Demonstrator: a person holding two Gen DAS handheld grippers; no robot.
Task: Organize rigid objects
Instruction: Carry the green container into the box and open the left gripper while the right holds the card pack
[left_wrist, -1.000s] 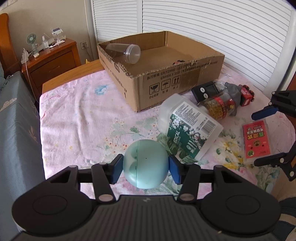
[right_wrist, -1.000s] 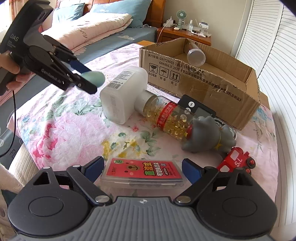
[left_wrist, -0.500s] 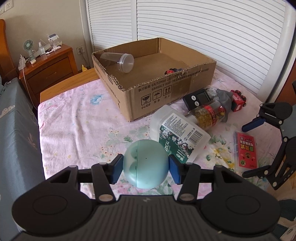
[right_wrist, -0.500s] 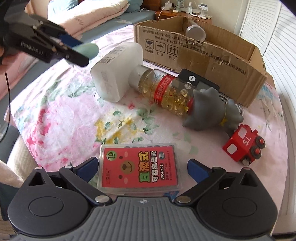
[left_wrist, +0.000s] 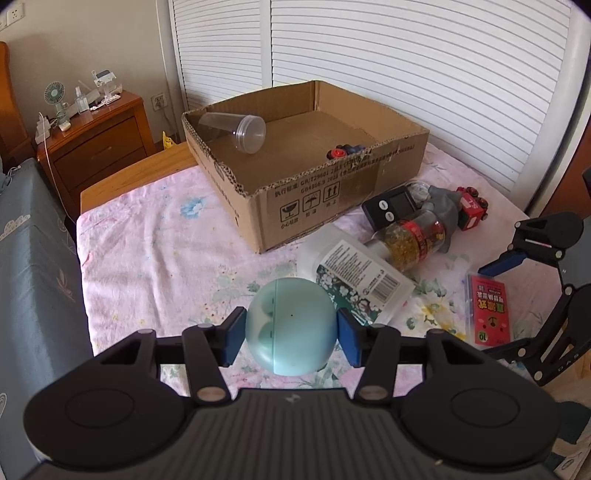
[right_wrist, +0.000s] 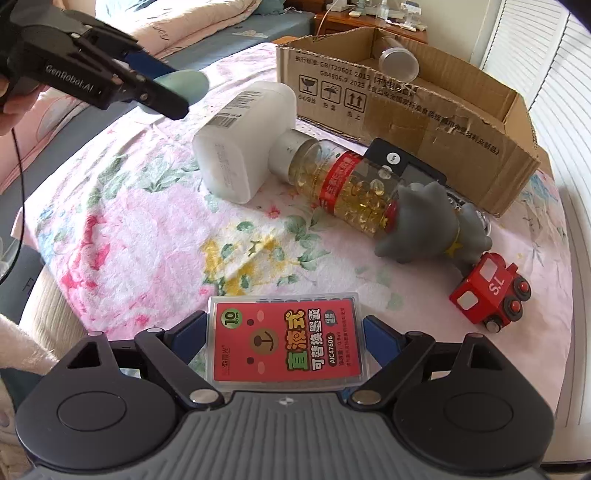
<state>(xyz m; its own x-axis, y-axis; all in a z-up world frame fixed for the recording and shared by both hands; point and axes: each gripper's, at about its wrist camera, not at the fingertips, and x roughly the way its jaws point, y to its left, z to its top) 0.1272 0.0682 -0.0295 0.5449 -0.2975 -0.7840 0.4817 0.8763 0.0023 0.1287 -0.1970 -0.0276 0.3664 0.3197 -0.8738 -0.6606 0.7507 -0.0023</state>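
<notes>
From the left wrist view, my left gripper (left_wrist: 291, 328) had its fingers closed on a pale blue egg-shaped case (left_wrist: 291, 326), held in the air above the floral tabletop (left_wrist: 147, 251). The cardboard box (left_wrist: 332, 192) stood ahead, open-topped, with a clear plastic jar (left_wrist: 236, 131) and a small toy already inside. Between the case and the box lay a white square bottle (left_wrist: 354, 280), a jar of yellow capsules (left_wrist: 413, 240), a black remote, a grey toy and a red toy train (left_wrist: 471, 212).

From the right wrist view, my right gripper (right_wrist: 284, 341) straddled the red ink-cartridge pack (right_wrist: 286, 339), which lay flat on the tabletop. The fingers (right_wrist: 188, 338) were partly open, just beside the pack's two short sides; I could not tell whether they pressed on it yet.

I judged I was mid-task: the left was carrying the case to the box while the right set up its own pick. Next, the left needed to travel forward over the near wall and release; the right had to close squarely, since the flat pack could slip.
</notes>
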